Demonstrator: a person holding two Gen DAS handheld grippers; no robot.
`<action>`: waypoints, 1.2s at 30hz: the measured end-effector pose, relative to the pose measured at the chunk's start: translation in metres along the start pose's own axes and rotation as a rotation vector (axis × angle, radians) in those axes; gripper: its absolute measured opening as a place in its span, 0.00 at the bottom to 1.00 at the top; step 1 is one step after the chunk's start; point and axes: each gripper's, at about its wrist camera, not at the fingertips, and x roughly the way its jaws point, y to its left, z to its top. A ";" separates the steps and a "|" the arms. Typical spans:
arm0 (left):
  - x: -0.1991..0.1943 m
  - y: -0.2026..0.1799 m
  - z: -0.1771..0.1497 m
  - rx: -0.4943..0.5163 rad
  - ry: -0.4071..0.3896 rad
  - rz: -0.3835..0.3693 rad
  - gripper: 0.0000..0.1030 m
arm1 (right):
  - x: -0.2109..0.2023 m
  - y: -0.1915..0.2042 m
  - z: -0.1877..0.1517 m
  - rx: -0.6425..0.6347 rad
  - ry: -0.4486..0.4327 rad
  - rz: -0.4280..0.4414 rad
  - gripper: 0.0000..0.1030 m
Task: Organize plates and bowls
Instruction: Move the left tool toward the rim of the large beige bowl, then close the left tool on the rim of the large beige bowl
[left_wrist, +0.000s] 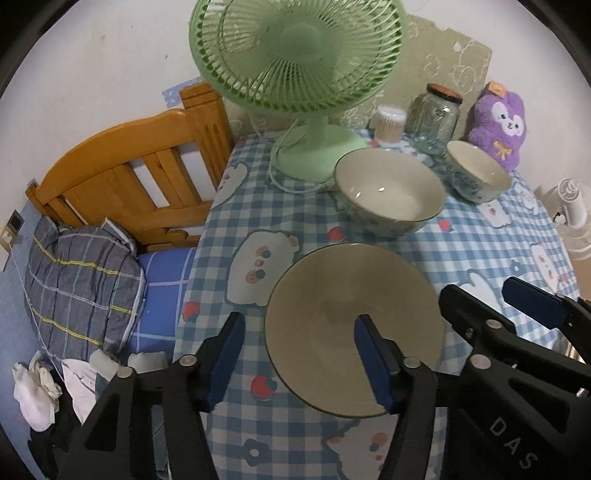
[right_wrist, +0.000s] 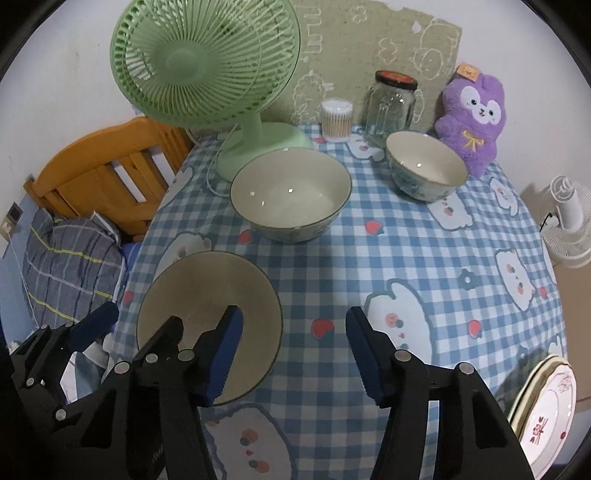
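Plates and bowls are spread over the checked table (right_wrist: 369, 258). A plain plate (left_wrist: 354, 328) lies flat directly under both tongs: the left tongs (left_wrist: 299, 354) straddle its left rim, one pad over its middle and the other outside over the cloth, while the right tongs (right_wrist: 293, 350) straddle its right rim, the left pad over the plate and the right pad over bare cloth. Both tongs are spread about halfway, and nothing is pinched by either; no pad can be seen pressing on the rim.

Beyond the tongs a large bowl (right_wrist: 290, 195) stands, and further off to the right a small bowl (right_wrist: 426, 170). A stack of patterned plates (right_wrist: 546, 406) lies at the table edge, right of the right tongs.

The step in hand is judged to be the reach for the plain plate, taken from both sides at once. The next move would call for each rim to be slid between its pads and clamped before the plate is lifted, probably toward the stack. The rim lies flush on the cloth, so a low, shallow entry would be needed, or cloth may be caught instead.

Both tongs are held steeply downward, side by side, close together, tips near the cloth.
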 end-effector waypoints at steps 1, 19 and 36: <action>0.003 0.002 0.000 -0.004 0.008 0.002 0.56 | 0.004 0.001 0.000 0.004 0.010 0.003 0.56; 0.042 0.010 -0.002 -0.007 0.086 -0.017 0.27 | 0.040 0.012 -0.002 0.004 0.082 0.004 0.22; 0.053 0.011 0.000 0.017 0.120 -0.020 0.13 | 0.049 0.012 -0.001 0.027 0.121 -0.041 0.14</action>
